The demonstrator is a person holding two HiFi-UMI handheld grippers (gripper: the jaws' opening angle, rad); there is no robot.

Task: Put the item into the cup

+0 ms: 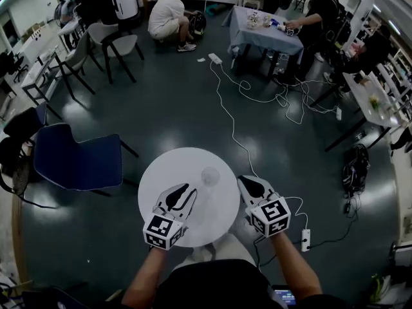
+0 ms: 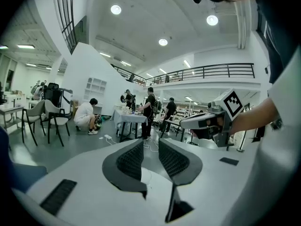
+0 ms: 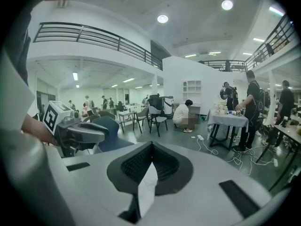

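A clear plastic cup (image 1: 210,176) stands upright on the round white table (image 1: 168,172), toward its far side. My left gripper (image 1: 187,194) hovers over the table just near-left of the cup, its jaws apart with nothing between them; the left gripper view shows the same gap (image 2: 150,149). My right gripper (image 1: 248,183) is at the table's right edge, right of the cup, with jaws pressed together and empty (image 3: 150,149). Both grippers are held level, off the tabletop. I see no loose item on the table; whether the cup holds anything I cannot tell.
A blue chair (image 1: 77,156) stands left of the table. A white cable runs across the floor to a power strip (image 1: 306,239) at the right. A person crouches (image 1: 168,15) far back, and another stands at a cloth-covered table (image 1: 261,34).
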